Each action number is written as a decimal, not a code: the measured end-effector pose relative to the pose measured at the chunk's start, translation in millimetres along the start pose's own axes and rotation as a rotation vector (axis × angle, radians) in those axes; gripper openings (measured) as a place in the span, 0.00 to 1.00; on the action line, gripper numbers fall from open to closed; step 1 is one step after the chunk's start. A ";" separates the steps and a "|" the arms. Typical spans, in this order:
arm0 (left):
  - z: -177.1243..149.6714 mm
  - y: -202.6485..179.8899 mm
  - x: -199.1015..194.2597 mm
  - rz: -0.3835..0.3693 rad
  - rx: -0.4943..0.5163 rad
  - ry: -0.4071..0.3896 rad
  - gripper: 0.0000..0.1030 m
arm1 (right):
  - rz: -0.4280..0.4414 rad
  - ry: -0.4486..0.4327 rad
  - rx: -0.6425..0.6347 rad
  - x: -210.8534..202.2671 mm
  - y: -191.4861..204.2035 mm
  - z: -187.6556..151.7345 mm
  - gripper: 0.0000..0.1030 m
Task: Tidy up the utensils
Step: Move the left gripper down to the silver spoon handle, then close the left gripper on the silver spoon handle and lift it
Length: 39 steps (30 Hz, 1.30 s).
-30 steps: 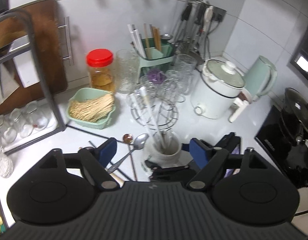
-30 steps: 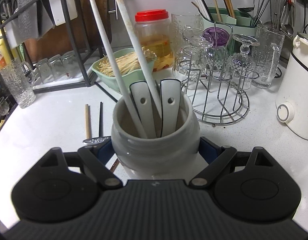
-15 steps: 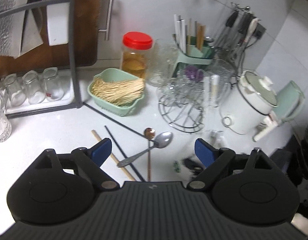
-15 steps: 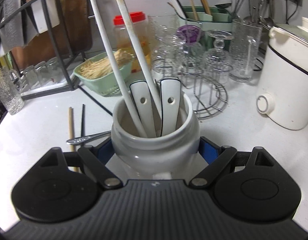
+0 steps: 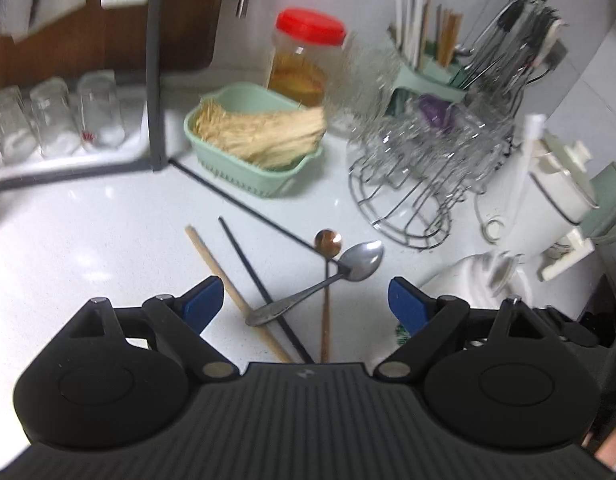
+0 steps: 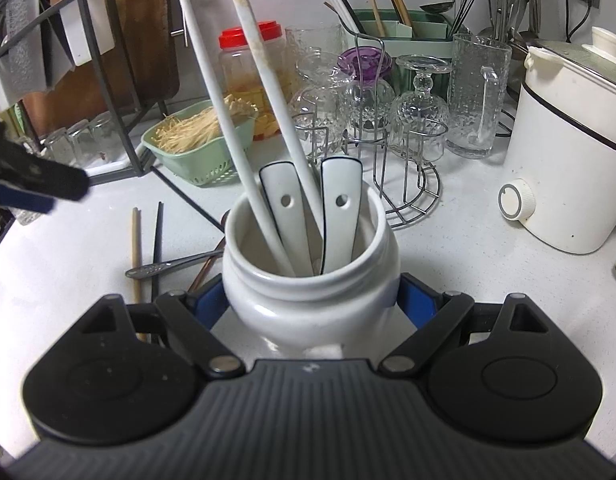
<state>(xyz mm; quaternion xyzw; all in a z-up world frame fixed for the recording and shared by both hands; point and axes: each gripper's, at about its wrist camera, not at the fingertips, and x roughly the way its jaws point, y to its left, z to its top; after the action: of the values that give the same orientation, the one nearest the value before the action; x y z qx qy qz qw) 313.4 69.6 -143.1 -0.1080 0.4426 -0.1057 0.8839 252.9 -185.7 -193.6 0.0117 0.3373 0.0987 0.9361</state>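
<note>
My right gripper (image 6: pixel 309 304) is shut on a white ceramic jar (image 6: pixel 311 276) holding two white chopsticks (image 6: pixel 264 72) and two white spoons (image 6: pixel 286 208). On the white counter lie a steel spoon (image 5: pixel 319 280), a copper-bowled spoon (image 5: pixel 327 288), a wooden chopstick (image 5: pixel 232 288) and a black chopstick (image 5: pixel 260 284). My left gripper (image 5: pixel 304 300) stands open just above these loose utensils, nothing between its blue pads. The jar (image 5: pixel 467 276) appears at the right of the left wrist view. A left finger (image 6: pixel 32 184) shows at the left edge of the right wrist view.
A green basket of sticks (image 5: pixel 260 140), a red-lidded jar (image 5: pixel 304 60), a wire rack of glasses (image 5: pixel 423 172), a green utensil caddy (image 5: pixel 427 64) and a white cooker (image 6: pixel 567 148) crowd the back. A black dish rack (image 5: pixel 154 80) with glasses stands at left.
My left gripper has dropped and swung left toward the loose utensils, which now lie between its fingers. The right gripper keeps hold of the jar, nearly still.
</note>
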 end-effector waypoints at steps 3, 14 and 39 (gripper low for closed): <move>0.0 1.9 21.3 -0.008 0.033 0.013 0.88 | 0.011 0.007 -0.007 0.2 -1.5 0.6 0.88; 18.8 4.0 93.6 -0.019 0.151 0.057 0.88 | 0.010 0.013 -0.007 0.6 -1.3 1.6 0.88; 20.5 -2.5 109.1 -0.091 0.371 0.158 0.58 | -0.009 0.030 0.007 0.5 0.9 3.4 0.88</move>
<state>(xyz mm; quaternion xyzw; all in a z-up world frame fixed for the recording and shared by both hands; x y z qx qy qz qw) 393.6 38.3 -213.3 0.0453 0.4782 -0.2335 0.8454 255.3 -184.6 -191.3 0.0123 0.3516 0.0936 0.9314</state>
